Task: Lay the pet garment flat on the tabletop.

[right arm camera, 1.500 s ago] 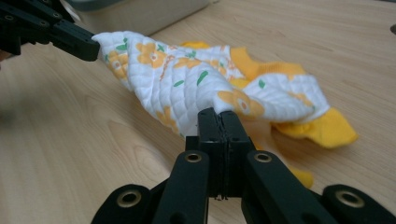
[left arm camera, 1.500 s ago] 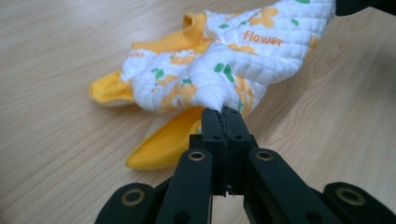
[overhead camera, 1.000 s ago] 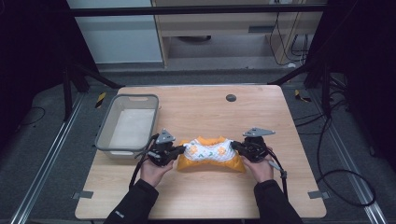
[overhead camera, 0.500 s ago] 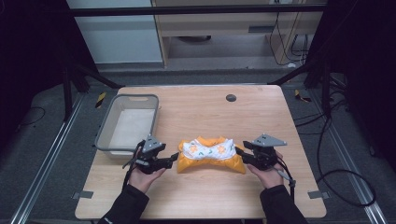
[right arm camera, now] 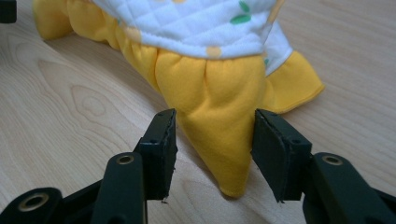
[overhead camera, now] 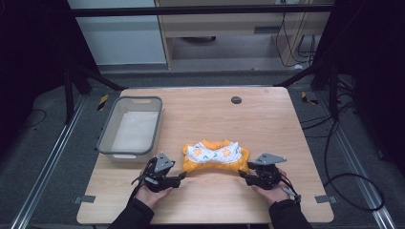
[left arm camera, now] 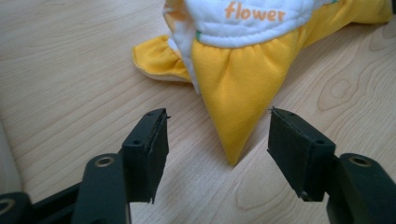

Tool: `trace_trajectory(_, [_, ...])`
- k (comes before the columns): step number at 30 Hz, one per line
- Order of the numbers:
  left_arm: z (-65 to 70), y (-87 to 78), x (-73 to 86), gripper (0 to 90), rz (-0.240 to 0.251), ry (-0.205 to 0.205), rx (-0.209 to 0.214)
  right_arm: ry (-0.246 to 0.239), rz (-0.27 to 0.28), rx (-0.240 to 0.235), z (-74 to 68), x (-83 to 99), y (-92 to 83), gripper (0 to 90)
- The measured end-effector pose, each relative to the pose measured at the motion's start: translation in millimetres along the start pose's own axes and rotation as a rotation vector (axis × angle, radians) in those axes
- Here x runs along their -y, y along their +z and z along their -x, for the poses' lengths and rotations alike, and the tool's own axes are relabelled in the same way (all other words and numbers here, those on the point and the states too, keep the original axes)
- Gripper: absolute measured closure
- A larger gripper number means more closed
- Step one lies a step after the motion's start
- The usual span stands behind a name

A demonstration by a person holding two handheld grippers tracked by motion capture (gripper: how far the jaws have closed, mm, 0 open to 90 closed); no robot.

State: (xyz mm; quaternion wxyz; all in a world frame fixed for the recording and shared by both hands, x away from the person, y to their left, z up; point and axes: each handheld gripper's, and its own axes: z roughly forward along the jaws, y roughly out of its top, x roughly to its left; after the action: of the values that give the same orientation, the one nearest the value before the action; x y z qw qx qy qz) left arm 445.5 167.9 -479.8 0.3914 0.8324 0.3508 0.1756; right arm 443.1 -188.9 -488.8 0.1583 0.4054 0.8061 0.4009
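Garment (overhead camera: 215, 157), yellow with a white quilted panel, lies bunched near the front-middle of the table (overhead camera: 267, 119), its two yellow corners pointing out toward us; we judge it folded or gathered but not yet moved anywhere. Left gripper (left arm camera: 217, 140) sits wide open with a corner tip between its jaws, untouched, while right gripper (right arm camera: 212, 140) straddles the other corner, jaws close on either side but gripping nothing. Bin (overhead camera: 106, 143) stands well apart, left; grasping both corners and any lift remain.
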Motion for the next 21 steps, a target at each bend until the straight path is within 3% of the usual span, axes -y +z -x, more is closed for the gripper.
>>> trace_trajectory(6, [2.4,9.3,-0.5,55.6,0.008,-0.003,0.016,-0.001,-0.018,0.016,-0.4,-0.2,4.1,53.4])
trace_trajectory(7, [2.3,13.4,-0.7,59.6,-0.011,-0.015,0.032,0.008,-0.031,0.006,-0.4,-1.3,4.5,61.6])
trace_trajectory(9, [2.1,15.3,-0.6,63.7,-0.018,-0.02,0.034,0.008,-0.031,0.005,-0.6,-1.5,5.1,64.3])
trace_trajectory(10, [0.8,17.5,-0.6,68.6,-0.033,-0.039,0.053,-0.004,-0.048,0.004,-1.9,-2.4,6.7,72.4])
trace_trajectory(13, [0.5,16.9,-1.9,80.6,-0.04,-0.064,0.076,-0.013,-0.059,-0.001,-3.6,-3.9,6.5,80.1])
trace_trajectory(17, [0.3,14.0,-3.1,84.6,-0.044,-0.074,0.094,-0.01,-0.06,-0.014,-4.5,-6.1,3.0,82.8])
trace_trajectory(21, [1.4,-4.1,-9.0,85.0,-0.002,-0.079,0.116,-0.006,-0.022,-0.035,-5.7,-10.4,-7.8,82.7])
